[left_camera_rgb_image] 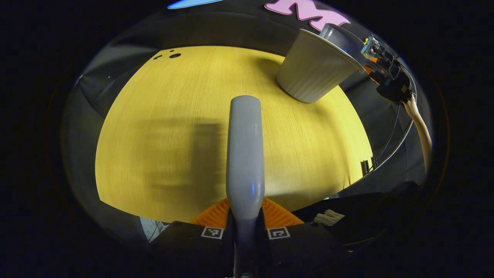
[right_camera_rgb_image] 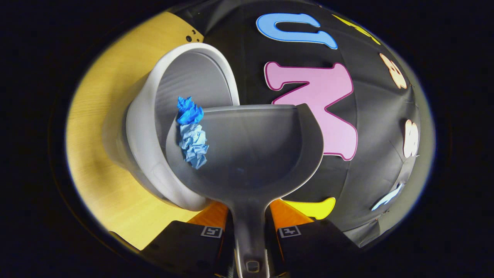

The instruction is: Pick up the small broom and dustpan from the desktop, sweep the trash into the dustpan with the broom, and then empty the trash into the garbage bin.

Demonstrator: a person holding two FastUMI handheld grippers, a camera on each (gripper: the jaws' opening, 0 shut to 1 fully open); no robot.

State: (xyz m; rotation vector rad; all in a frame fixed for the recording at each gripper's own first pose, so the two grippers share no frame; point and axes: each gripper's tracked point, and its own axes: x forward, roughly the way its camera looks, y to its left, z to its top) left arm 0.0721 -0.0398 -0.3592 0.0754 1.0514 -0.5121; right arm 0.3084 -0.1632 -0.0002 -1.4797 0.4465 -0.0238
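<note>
Right hand-held gripper (right_camera_rgb_image: 247,231) pinches the stem of the grey dustpan (right_camera_rgb_image: 251,154), both fingers pressed against the handle. In the right gripper view the pan is tipped over the mouth of the pale ribbed garbage bin (right_camera_rgb_image: 142,127), its front lip lying inside the bin's rim. Two crumpled wads sit at that lip: a bright blue wad (right_camera_rgb_image: 189,110) farther into the bin and a paler blue wad (right_camera_rgb_image: 193,144) touching it on the nearer side. Nothing else can be made out inside the bin; its inner wall is in shade. The bin stands on the yellow wooden bench (right_camera_rgb_image: 96,162), close to the bench's far edge by the booth wall.

Left hand-held gripper (left_camera_rgb_image: 245,227) is clamped on a grey handle, the small broom (left_camera_rgb_image: 246,154), which runs straight ahead above the bench (left_camera_rgb_image: 162,127); its bristles are not visible. In the left gripper view the bin (left_camera_rgb_image: 312,69) stands to the broom's far right, with the dustpan (left_camera_rgb_image: 339,36) poking over its rim, and the right hand-held gripper (left_camera_rgb_image: 386,65) and a forearm (left_camera_rgb_image: 418,123) beyond the bin. Small square coded markers sit on each gripper's fingers; no brand or readable writing appears on bin, pan or broom.
</note>
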